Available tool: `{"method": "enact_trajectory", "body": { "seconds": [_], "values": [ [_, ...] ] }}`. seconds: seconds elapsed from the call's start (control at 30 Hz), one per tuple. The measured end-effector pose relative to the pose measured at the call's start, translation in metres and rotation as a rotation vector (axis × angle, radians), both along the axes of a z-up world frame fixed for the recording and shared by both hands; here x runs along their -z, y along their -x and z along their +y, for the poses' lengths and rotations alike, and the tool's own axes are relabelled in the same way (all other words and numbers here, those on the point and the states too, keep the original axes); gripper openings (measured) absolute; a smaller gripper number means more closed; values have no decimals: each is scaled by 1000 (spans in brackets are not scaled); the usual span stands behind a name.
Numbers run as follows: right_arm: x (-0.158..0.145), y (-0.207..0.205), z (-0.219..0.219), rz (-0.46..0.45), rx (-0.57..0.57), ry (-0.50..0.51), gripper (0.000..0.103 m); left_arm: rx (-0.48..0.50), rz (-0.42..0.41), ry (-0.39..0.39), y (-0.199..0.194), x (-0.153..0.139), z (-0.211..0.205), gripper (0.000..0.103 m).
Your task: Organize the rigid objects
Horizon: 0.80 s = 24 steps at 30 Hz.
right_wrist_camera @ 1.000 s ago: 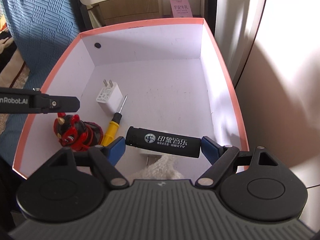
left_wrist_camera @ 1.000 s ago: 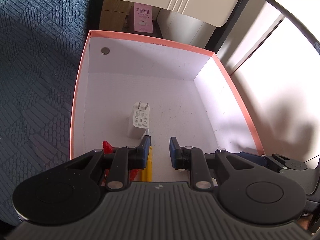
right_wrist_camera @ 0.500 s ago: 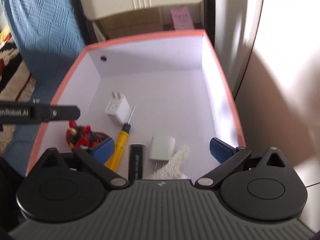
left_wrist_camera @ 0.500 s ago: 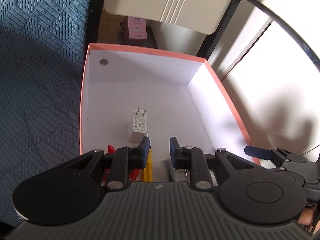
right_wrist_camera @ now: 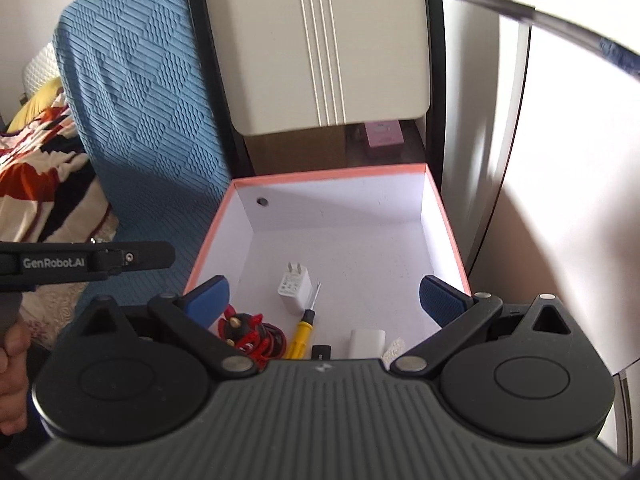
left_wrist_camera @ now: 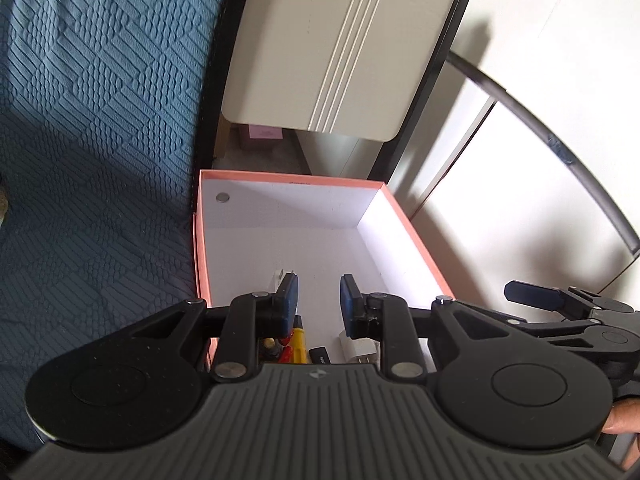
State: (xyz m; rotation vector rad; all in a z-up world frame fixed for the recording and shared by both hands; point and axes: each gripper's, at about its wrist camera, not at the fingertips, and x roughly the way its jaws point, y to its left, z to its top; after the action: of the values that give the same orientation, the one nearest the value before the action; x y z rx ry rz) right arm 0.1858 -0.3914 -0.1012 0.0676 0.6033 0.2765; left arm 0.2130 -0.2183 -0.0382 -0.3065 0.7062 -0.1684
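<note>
Right gripper [right_wrist_camera: 324, 296] jaws just opened wide, empty; black tube [right_wrist_camera: 322, 351] now lies in box [right_wrist_camera: 328, 171]. Left gripper [left_wrist_camera: 319, 300] closed, empty. Drop-off looks done.

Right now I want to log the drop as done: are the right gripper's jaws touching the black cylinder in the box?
Apart. The right wrist view shows the right gripper with jaws spread wide and nothing between them; the black cylinder lies on the box floor below.
</note>
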Motion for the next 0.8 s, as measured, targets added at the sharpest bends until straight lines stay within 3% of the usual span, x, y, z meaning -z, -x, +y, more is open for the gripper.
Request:
{"method": "enact_trajectory", "body": {
  "seconds": [0.47,0.57,0.7,0.8],
  "values": [
    [-2,64,11,-23,57,-5,103,17,-39,-23,56,-17,26,27],
    [-7,75,16,-37,62,-6,103,17,-56,-29,66,-23,29,41],
    [-14,89,25,-67,56,17,103,12,-85,-26,78,-31,35,44],
    [-18,96,31,-82,56,23,103,3,-105,-23,87,-36,40,55]
  ]
}}
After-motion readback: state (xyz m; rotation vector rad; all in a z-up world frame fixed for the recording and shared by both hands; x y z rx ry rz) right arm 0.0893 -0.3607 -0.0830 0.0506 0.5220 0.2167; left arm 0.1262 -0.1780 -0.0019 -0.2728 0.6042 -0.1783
